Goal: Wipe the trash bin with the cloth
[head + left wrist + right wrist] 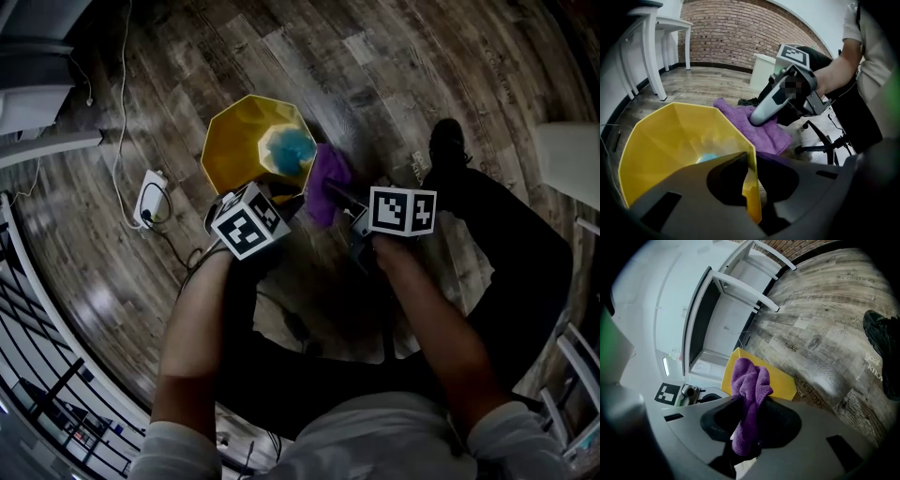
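Left gripper [750, 164] tight on trash bin [679, 140] wall

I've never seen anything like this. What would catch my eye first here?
A bright yellow trash bin stands on the wooden floor at the centre, with the left tool clamped on its near wall. Just right of it, the right tool pinches a purple cloth close by the bin's rim.

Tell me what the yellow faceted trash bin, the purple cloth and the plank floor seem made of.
Yellow faceted trash bin: probably thin plastic, smooth, slightly shiny; flat facets, sharp creases.
Purple cloth: likely microfibre; fuzzy pile, limp folds.
Plank floor: wood-look, grey-brown grain, some gloss; real wood or laminate, unclear.
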Motion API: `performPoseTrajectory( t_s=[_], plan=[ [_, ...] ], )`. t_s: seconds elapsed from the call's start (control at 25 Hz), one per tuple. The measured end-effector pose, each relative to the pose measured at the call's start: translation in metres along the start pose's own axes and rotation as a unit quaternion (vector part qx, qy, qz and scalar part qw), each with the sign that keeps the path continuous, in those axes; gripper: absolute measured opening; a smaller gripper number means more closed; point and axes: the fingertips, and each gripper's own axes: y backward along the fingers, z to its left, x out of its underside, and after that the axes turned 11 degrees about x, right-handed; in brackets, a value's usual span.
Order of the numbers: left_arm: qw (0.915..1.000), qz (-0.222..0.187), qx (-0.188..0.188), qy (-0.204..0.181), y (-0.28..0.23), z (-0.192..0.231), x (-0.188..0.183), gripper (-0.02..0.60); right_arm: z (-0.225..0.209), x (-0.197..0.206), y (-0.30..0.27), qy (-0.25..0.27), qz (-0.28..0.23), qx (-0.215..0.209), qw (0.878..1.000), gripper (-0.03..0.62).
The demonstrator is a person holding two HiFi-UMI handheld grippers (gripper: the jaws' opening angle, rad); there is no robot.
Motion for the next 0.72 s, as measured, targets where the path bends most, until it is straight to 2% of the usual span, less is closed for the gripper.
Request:
performPoseTrajectory(
  t_s=[0.32,0.72],
  plan=[
    [0.9999,-0.011,0.012,0.002,0.0,0.0,-0.006,0.043,-0.002,0.001,-0.014,0.001,0.009,-0.006,1.0,0.112],
    [0.9995,-0.024,0.018,0.0,0.001,0.0,-0.008,0.043,-0.035,0.002,-0.053,0.02,0.036,0.028,0.999,0.112]
  ],
)
